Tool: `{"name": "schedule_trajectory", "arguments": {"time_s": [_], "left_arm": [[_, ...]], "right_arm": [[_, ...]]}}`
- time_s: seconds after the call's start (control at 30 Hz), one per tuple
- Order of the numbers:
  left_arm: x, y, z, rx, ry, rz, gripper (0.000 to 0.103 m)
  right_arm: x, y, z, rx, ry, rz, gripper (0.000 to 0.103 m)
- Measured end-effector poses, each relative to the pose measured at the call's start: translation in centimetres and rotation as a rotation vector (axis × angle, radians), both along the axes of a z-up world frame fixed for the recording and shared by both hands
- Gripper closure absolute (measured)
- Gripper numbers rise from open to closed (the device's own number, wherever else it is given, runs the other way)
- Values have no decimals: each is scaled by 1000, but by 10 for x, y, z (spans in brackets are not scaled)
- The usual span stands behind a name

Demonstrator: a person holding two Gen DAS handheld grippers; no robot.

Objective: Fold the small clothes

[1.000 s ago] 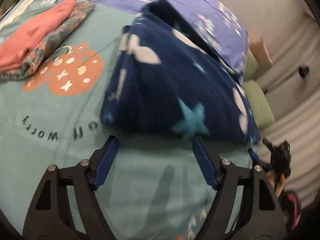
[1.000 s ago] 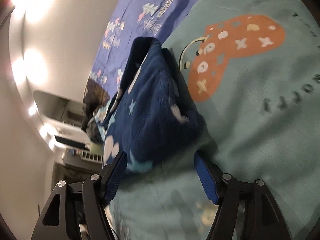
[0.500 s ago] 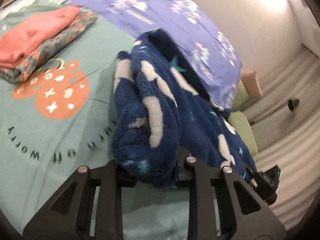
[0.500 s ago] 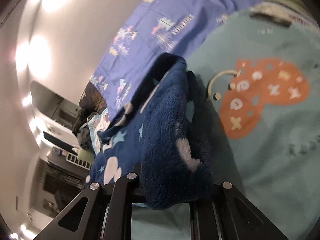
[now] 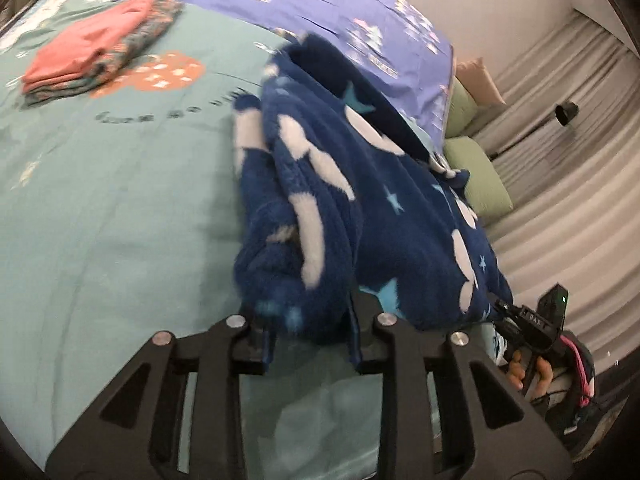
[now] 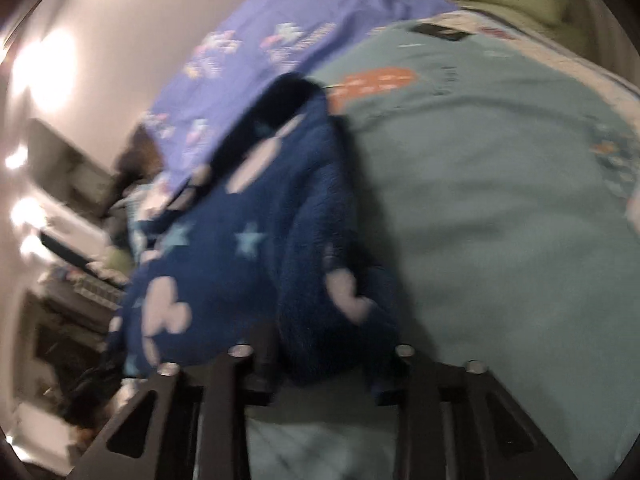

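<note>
Both tools (image 5: 310,334) (image 6: 320,372), jaws opening, pinch the blue fleece garment (image 5: 332,200) between them.

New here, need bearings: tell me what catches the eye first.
A fluffy navy garment with white and teal shapes fills the centre, bunched between the fingers of both grippers over a teal bedspread. A folded pink and floral pile sits at the far left.

Teal bedspread (image 5: 120,184): a line of dark lettering under the orange print, too blurred to read
Purple sheet (image 5: 360,12): small printed words, too small to read
Right wrist view: nothing legible
</note>
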State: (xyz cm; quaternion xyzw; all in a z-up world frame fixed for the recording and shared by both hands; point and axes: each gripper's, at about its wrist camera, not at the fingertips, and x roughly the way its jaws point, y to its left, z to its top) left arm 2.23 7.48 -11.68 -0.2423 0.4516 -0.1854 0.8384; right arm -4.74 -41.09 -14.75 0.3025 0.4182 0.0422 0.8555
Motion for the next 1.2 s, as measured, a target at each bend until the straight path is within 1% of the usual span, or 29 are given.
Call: {"name": "schedule_trajectory", "arguments": {"time_s": [0.03, 0.1, 0.13, 0.17, 0.2, 0.23, 0.27, 0.3, 0.37, 0.4, 0.43, 0.5, 0.53, 0.57, 0.6, 0.63, 0.67, 0.7, 0.77, 0.8, 0.87, 0.9, 0.97, 1.0, 1.07, 1.1, 1.13, 1.17, 1.2], "left_arm": [[-3, 2, 6, 7, -11, 12, 69], [-12, 3, 24, 67, -71, 29, 67], [-14, -1, 37, 122, -114, 24, 67], [-17, -6, 46, 159, -143, 24, 67], [-23, -11, 64, 244, -220, 42, 67], [-28, -15, 80, 309, -291, 57, 67], [-32, -17, 90, 344, -329, 60, 63], [-34, -18, 105, 381, -385, 62, 58], [-32, -19, 124, 380, -445, 63, 52], [-25, -23, 131, 367, -469, 46, 52], [-14, -29, 135, 357, -474, 19, 52], [12, -43, 134, 333, -469, -50, 52], [29, -55, 127, 324, -449, -100, 52], [42, -66, 120, 320, -422, -141, 52], [63, -83, 108, 325, -366, -199, 52], [76, -94, 99, 336, -326, -230, 52], [87, -104, 90, 348, -290, -259, 52], [103, -120, 77, 357, -244, -313, 52], [117, -133, 60, 372, -193, -353, 52], [131, -141, 51, 377, -155, -370, 52], [149, -148, 38, 369, -105, -390, 52], [162, -150, 29, 369, -72, -385, 52], [179, -153, 24, 373, -46, -376, 52], [188, -153, 23, 372, -45, -355, 52], [202, -148, 27, 358, -67, -303, 52], [210, -143, 28, 378, -111, -244, 52], [213, -139, 27, 417, -137, -194, 52], [217, -134, 19, 490, -143, -120, 52], [222, -129, 7, 519, -102, -85, 52]], "right_arm": [[-3, -4, 6, -6, -4, -23, 62], [-15, -17, 27, -55, -34, -114, 58], [-20, -23, 43, -107, -62, -172, 58], [-23, -25, 61, -170, -100, -216, 57], [-25, -24, 78, -225, -145, -237, 57], [-25, -23, 92, -255, -182, -236, 56], [-25, -18, 104, -273, -216, -216, 52], [-20, -10, 115, -280, -241, -179, 46], [-3, 12, 127, -276, -275, -59, 43], [8, 22, 129, -274, -279, -3, 43], [22, 35, 129, -277, -276, 67, 43], [52, 57, 122, -288, -247, 140, 43], [70, 68, 117, -276, -219, 174, 43], [85, 77, 108, -250, -188, 209, 44], [99, 83, 101, -222, -152, 240, 45], [113, 90, 91, -195, -113, 268, 47], [127, 94, 83, -175, -74, 286, 54], [139, 96, 76, -156, -36, 298, 60], [158, 99, 60, -127, 27, 328, 64], [166, 99, 55, -132, 48, 333, 67], [188, 99, 42, -161, 110, 324, 69], [195, 98, 38, -161, 129, 323, 70], [211, 100, 34, -162, 132, 319, 72], [218, 99, 37, -166, 107, 313, 72], [232, 97, 47, -183, 16, 283, 72], [237, 95, 49, -204, -17, 264, 72], [242, 93, 47, -235, -35, 233, 72], [248, 91, 40, -249, -20, 212, 72], [253, 89, 28, -253, 18, 202, 72]]}}
